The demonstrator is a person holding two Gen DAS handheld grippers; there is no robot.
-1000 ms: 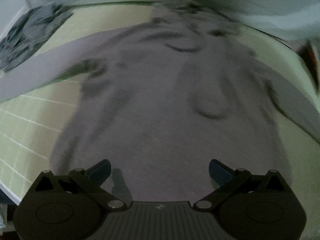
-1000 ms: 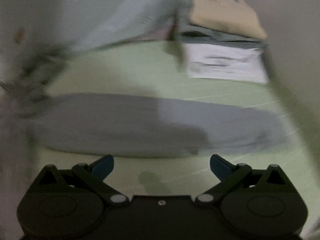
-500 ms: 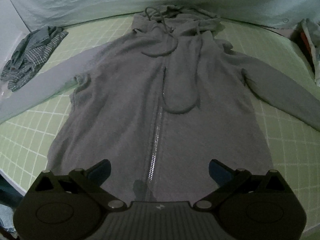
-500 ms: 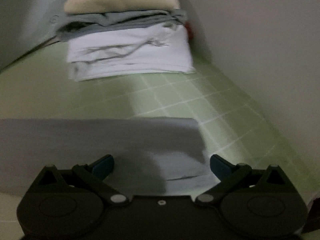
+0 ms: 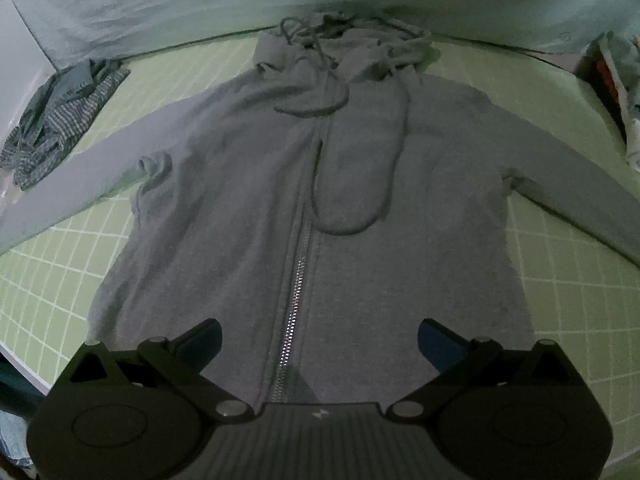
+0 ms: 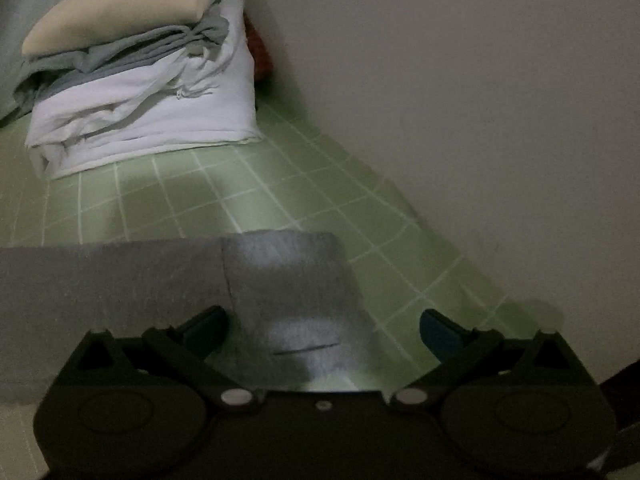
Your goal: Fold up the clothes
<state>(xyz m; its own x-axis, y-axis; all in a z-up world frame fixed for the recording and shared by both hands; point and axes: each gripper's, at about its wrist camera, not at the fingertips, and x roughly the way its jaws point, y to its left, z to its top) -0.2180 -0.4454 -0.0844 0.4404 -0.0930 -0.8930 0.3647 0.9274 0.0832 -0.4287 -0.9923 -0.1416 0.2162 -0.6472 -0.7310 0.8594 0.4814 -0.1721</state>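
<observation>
Left gripper [image 5: 319, 340]: we held it with its jaws spread wide and nothing between them, low over the bottom hem of the hoodie [image 5: 248, 208], the two blue pads either side of the zip [image 5: 296, 292].
Striped garment [image 5: 60, 120]: it lay crumpled at the far left of the mat [image 5: 52, 280], just beyond the hoodie's left-hand sleeve.
Hoodie: it lay flat and face up on the green gridded mat, zip closed up the middle, hood [image 5: 344, 40] at the far end against the pale sheet [image 5: 160, 4], both sleeves stretched out to the sides.
Drawstrings [image 5: 352, 208]: we saw them looped loosely across the chest, one loop reaching down to about the middle of the body.
Far-right clutter [image 5: 616, 92]: something with red and white on it sat at the right edge of the left view; we could not tell what it was.
Right gripper [image 6: 322, 330]: we held it wide open too, gripping nothing, with the sleeve cuff [image 6: 288, 280] lying between its pads and running off to the left.
Sleeve [image 6: 108, 280]: it was flat on the mat [image 6: 280, 192], its cuff end near the wall [image 6: 460, 100].
Folded pile [image 6: 152, 92]: it sat at the far left of the right view, white cloth at the bottom, grey above it and cream on top, well apart from the cuff.
Red item [image 6: 258, 54]: a bit of it showed behind the pile, against the wall.
</observation>
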